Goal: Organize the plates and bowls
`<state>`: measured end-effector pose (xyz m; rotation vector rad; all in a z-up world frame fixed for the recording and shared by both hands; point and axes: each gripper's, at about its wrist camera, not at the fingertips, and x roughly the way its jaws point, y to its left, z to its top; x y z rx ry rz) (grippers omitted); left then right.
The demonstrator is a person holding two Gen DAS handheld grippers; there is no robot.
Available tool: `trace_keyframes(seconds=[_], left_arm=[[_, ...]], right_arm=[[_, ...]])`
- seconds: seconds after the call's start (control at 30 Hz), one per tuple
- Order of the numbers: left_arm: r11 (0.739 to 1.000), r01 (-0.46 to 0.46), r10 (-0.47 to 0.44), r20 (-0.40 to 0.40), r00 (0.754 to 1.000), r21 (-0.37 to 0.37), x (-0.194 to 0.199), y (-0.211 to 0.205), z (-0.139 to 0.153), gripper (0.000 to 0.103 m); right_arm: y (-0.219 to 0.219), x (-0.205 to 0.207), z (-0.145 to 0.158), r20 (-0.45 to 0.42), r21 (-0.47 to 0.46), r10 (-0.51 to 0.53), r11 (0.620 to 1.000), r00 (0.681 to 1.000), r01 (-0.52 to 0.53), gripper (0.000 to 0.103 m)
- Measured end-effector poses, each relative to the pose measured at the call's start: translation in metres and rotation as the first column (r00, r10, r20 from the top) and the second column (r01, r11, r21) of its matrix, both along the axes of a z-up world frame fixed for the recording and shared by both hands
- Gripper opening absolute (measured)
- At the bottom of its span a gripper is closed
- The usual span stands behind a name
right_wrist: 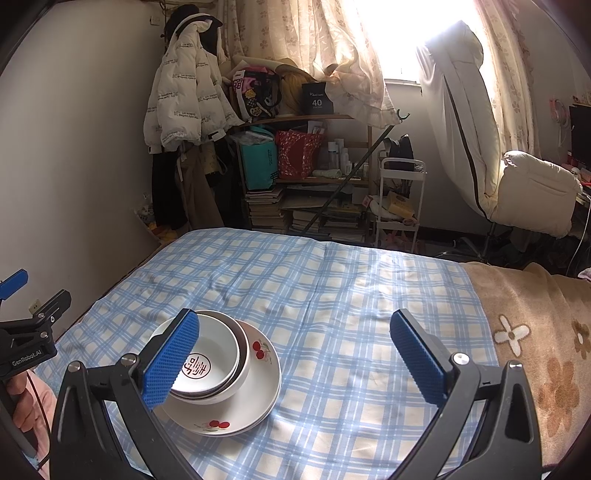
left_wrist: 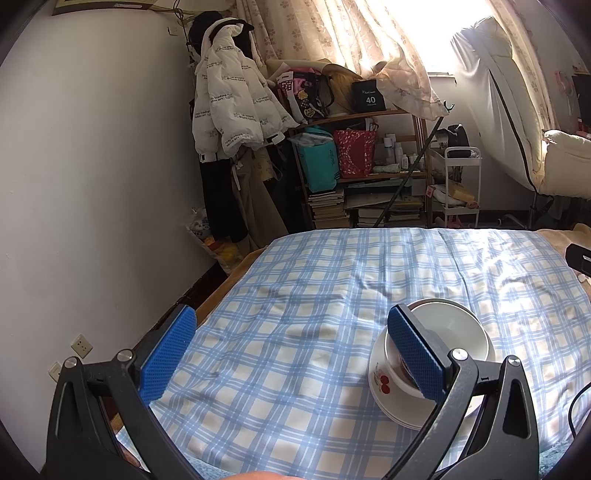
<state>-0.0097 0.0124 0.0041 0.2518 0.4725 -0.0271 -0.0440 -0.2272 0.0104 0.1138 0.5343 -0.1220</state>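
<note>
Bed, brown flower-patterned blanket. Over it: blue-and-white checked cloth. On the cloth: white cherry-printed plates, bowls stacked inside.

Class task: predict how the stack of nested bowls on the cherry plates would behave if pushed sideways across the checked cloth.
The nested bowls look glazed, so probably slippery and breakable. They sit loosely, so may shift on the plates. The soft, wrinkled cloth would likely bunch up.

Daylight pours in through the curtains at about one o'clock in both views, blown out to pure white glare around the window. The wall at nine o'clock sits dim and grey. Soft shadows fill the folds of the checked cloth. Straight lines bow strongly outward, and black corners ring each picture. Focus is sharp throughout.
</note>
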Motion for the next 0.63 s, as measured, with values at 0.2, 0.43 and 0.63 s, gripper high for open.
trace_keyframes(seconds=[0.2, 0.43, 0.63], left_arm=[[1.0, -0.003, 0.003, -0.001, 1.0, 0.0, -0.0014, 0.001, 0.0004, 0.102], [1.0, -0.01, 0.01, -0.002, 1.0, 0.006, -0.0022, 0.0031, 0.0006, 0.102], [1.0, -0.014, 0.014, -0.004, 1.0, 0.004, -0.0015, 0.0059, 0.0008, 0.102]], right_arm=[[0.0003, 0.0, 0.0001, 0.0, -0.001, -0.001, 1.0, 1.0, 0.001, 0.103], [0.0003, 0.0, 0.0001, -0.002, -0.002, 0.0, 1.0, 1.0, 0.0, 0.103], [0.0007, 0.0, 0.0004, -0.001, -0.002, 0.0, 1.0, 1.0, 0.0, 0.103]])
